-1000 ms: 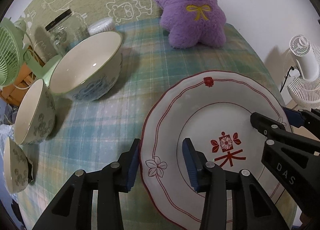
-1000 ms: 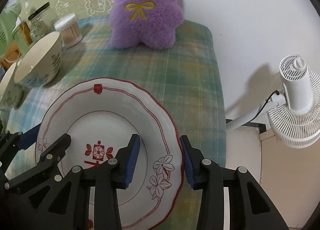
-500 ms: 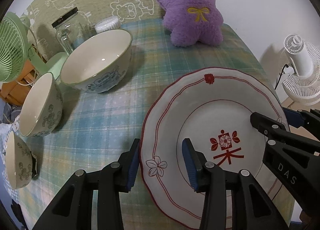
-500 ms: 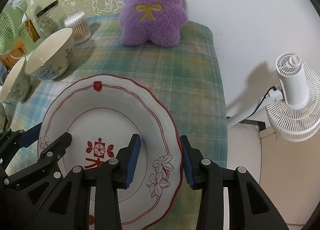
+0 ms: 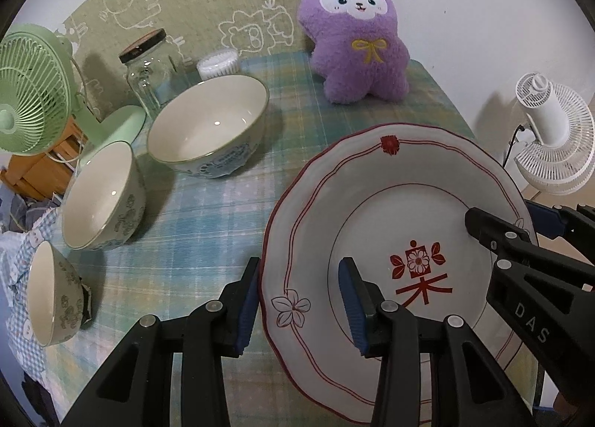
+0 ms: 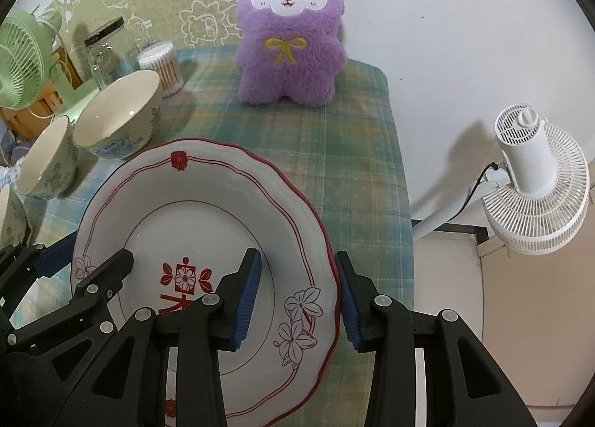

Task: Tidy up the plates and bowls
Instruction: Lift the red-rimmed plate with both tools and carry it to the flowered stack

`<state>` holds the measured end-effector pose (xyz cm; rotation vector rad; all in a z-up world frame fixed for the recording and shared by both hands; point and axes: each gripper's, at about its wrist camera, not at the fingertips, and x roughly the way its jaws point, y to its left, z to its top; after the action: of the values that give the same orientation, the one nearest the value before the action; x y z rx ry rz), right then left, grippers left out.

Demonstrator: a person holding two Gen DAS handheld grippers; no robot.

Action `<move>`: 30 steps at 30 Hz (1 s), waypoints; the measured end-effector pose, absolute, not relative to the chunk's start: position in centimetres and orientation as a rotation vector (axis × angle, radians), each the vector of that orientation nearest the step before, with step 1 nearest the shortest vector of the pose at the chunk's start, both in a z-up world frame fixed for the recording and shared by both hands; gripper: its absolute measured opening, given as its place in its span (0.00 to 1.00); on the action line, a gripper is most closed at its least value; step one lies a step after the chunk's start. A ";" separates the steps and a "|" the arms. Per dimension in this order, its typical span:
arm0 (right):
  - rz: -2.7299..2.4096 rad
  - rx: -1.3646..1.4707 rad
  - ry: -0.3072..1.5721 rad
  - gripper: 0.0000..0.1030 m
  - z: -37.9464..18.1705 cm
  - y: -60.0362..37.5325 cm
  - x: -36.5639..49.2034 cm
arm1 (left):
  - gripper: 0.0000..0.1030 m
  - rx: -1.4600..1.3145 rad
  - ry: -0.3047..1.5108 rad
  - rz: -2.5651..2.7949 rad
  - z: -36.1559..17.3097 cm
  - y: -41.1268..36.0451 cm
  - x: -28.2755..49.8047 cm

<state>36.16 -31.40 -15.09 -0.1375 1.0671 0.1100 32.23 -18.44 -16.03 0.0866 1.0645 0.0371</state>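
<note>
Two grippers hold one plate [image 5: 372,204] between them. The left gripper [image 5: 297,304] has its jaws pinching the plate's left rim; the right gripper [image 6: 297,293] has its jaws pinching the right rim. The plate appears lifted just clear of the checked tabletop [image 5: 208,211], toward its right side. Three bowls stand apart along the left edge: the large bowl [image 5: 208,129], the middle bowl [image 5: 100,196] and the small bowl [image 5: 52,293].

Judgement: carry the plate level, both hands moving together, neither grip slackening, to avoid twisting the rim.

Not determinable: the plate's near edge is cut off; the gap beneath it is hidden; the small bowl's far side and footing are unclear.
</note>
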 end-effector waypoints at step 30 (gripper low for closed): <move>0.009 -0.090 1.033 0.42 -11.3 -31.0 28.6 | 0.40 0.089 1.018 -0.030 -12.2 -18.0 26.0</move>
<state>28.60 -30.98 -11.26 -0.0895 1.0328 0.0088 26.04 -18.02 -12.23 0.0889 1.0179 -0.0301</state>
